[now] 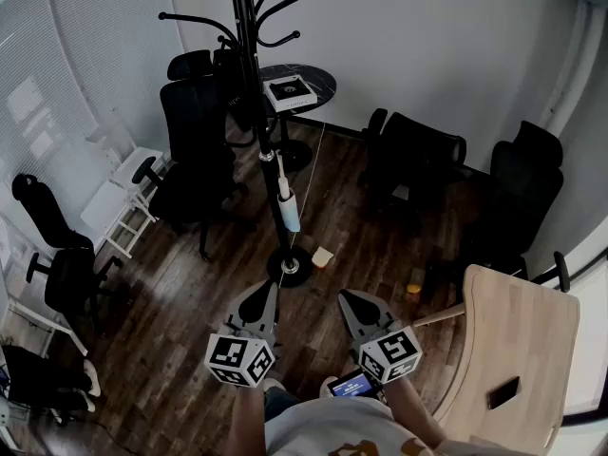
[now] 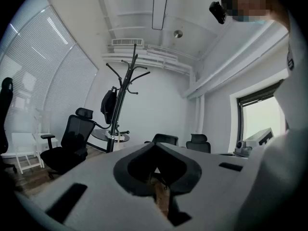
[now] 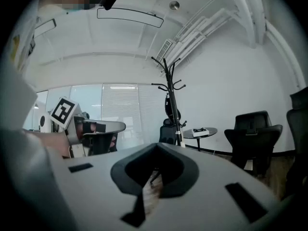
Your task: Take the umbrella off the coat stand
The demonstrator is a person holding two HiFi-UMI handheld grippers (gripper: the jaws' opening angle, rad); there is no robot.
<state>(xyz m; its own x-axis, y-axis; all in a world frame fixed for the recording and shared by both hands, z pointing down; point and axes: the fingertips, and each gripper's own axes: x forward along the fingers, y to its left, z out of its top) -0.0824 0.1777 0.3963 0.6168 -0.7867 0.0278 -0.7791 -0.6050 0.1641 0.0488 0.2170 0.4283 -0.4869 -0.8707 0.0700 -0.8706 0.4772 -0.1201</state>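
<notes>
Both grippers sit low in the frame, well apart from the stand. Left gripper point(image 1: 266, 297): fingers closed, nothing between them. Right gripper point(image 1: 353, 302): same, closed and empty.

Umbrella point(image 1: 288, 207): pale, folded, hanging upright against the pole of the coat stand point(image 1: 249, 84), centre of frame, tip just above the round base.

Risk, as I judge it: a sideways pull instead of a lift could catch whatever holds the umbrella and tip the tall stand towards the office chairs point(image 1: 195, 150) crowded round it.
</notes>
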